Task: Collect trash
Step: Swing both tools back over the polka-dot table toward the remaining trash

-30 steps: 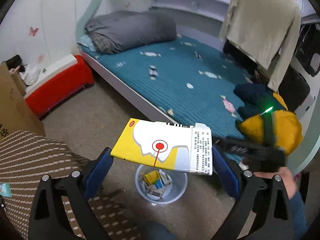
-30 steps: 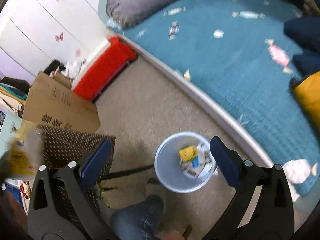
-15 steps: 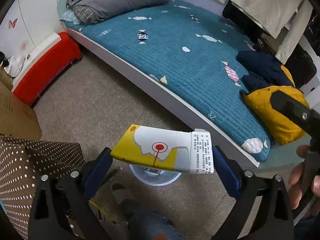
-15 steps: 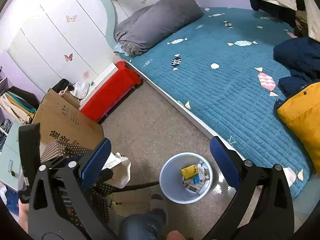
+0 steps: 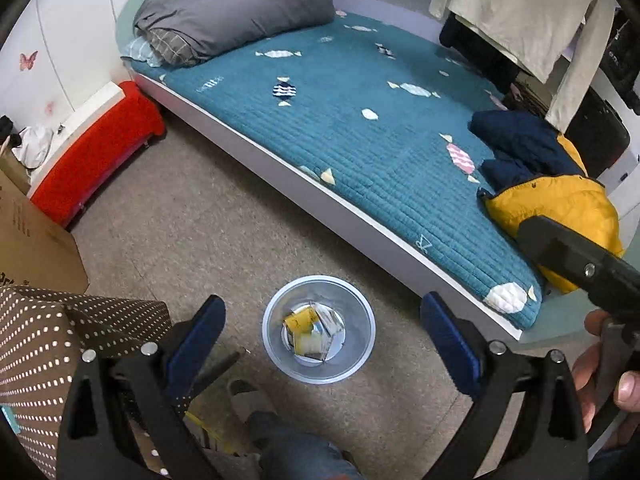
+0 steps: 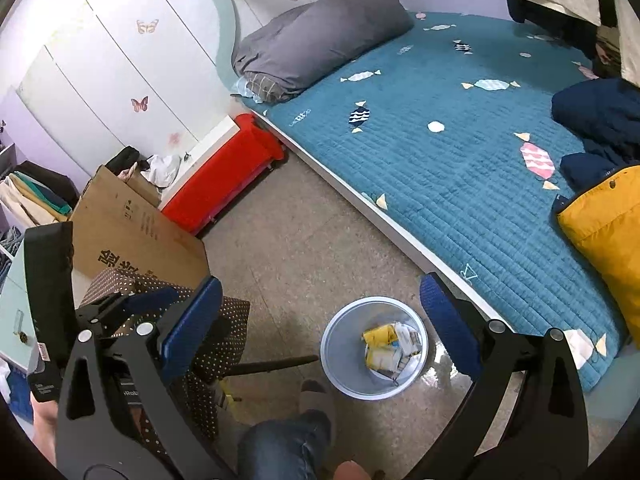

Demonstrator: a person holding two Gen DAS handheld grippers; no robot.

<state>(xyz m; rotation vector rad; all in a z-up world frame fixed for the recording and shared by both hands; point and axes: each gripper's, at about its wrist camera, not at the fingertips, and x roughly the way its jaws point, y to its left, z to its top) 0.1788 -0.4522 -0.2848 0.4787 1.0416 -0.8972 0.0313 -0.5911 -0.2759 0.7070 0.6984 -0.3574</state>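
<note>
A round pale-blue waste bin (image 5: 276, 344) stands on the floor beside the bed; it also shows in the right wrist view (image 6: 340, 360). Inside lies a yellow and white carton (image 5: 306, 330) among other packaging (image 6: 390, 346). My left gripper (image 5: 320, 326) is open and empty, high above the bin. My right gripper (image 6: 320, 322) is open and empty, above the floor just left of the bin. The right gripper's body shows at the right edge of the left wrist view (image 5: 580, 264).
A bed with a teal quilt (image 5: 360, 128), grey duvet (image 5: 236, 20) and yellow jacket (image 5: 560, 216) is on the right. A red box (image 5: 96, 148), a cardboard box (image 6: 132, 228) and a dotted brown cloth (image 5: 60, 340) are on the left. The person's leg (image 6: 288, 448) is below.
The left gripper opened and let go of the yellow and white carton, which now lies in the bin. The right gripper stayed open and shifted slightly.
</note>
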